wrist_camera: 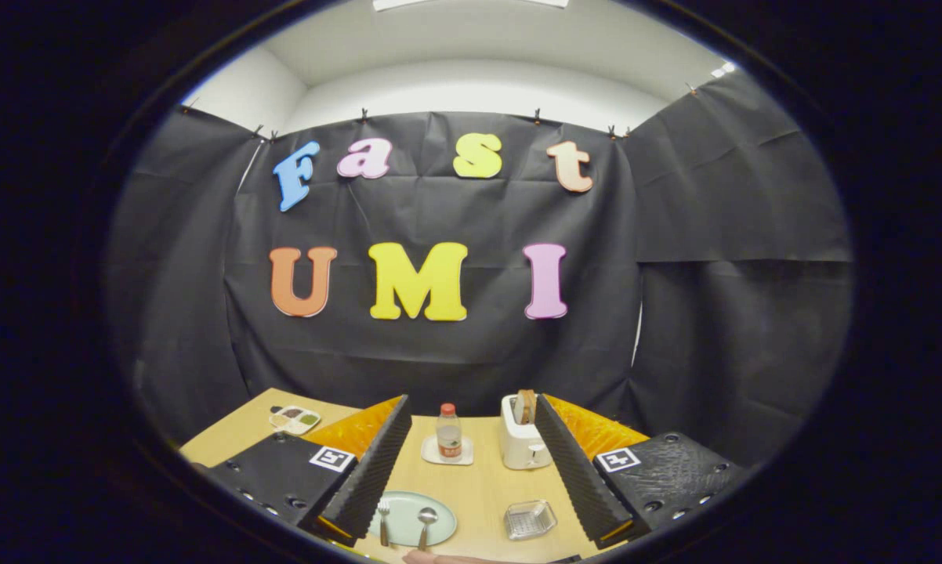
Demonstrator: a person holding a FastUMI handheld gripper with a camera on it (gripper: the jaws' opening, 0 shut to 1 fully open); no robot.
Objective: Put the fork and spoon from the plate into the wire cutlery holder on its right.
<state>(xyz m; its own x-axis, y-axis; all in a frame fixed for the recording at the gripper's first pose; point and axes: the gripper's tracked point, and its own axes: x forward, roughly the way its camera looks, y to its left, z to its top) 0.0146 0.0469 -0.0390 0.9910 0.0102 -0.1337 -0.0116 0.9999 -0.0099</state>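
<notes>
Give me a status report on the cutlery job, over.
Gripper open, holding nothing, well above the table. Fork and spoon lying on the plate, between the fingers. Wire cutlery holder right of it. Nothing between them.

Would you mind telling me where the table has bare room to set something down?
Bare wood lies between the plate and the wire holder, running back to the bottle and toaster. The plate itself carries the fork and spoon. The gripper stands open.

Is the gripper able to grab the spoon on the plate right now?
Probably yes. The gripper is open, and the spoon lies uncovered on the plate between its fingers, beside the fork. Nothing blocks the way.
</notes>
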